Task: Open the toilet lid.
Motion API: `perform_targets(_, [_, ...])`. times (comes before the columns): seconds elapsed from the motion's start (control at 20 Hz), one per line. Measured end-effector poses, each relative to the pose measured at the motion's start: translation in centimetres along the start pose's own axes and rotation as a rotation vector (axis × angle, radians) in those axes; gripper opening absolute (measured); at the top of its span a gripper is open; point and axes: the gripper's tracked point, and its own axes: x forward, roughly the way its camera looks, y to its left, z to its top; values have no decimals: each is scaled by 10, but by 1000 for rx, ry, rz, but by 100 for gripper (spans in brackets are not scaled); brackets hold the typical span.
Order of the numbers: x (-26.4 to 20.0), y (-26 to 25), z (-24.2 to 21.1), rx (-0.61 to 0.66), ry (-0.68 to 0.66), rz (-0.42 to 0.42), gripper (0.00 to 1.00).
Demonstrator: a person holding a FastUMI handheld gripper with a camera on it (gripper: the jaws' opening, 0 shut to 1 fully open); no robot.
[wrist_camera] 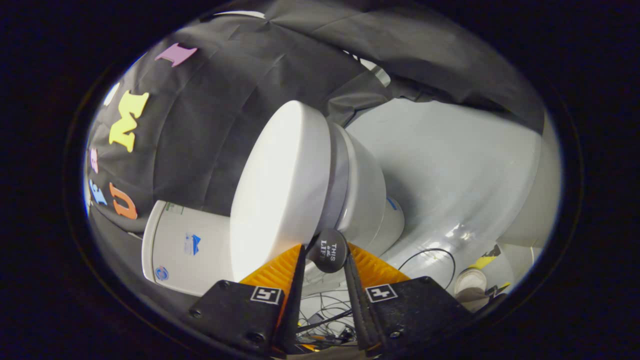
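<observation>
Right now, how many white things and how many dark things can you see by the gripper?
White: 3 - toilet lid, toilet bowl, tank
Dark: 1 - lid handle, between the gripper fingers
Total: 4

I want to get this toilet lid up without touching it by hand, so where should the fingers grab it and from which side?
Grip the dark lift knob at the toilet lid's front edge, coming from the front, one finger either side. It juts out past the smooth, broad lid, which offers no other hold. The gripper already has the knob between its fingers; whether both press on it is unclear.
</observation>
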Motion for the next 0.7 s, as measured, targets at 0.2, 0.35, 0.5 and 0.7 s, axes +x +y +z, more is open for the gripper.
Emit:
perform_targets(0.2, [2, 0, 5, 55, -17, 20, 33])
perform_targets(0.35, [2, 0, 10, 80, -32, 12, 26])
perform_targets(0.5, [2, 1, 12, 132, -33, 9, 22])
perform_targets(0.7, [-2, 5, 12, 184, -28, 26, 15])
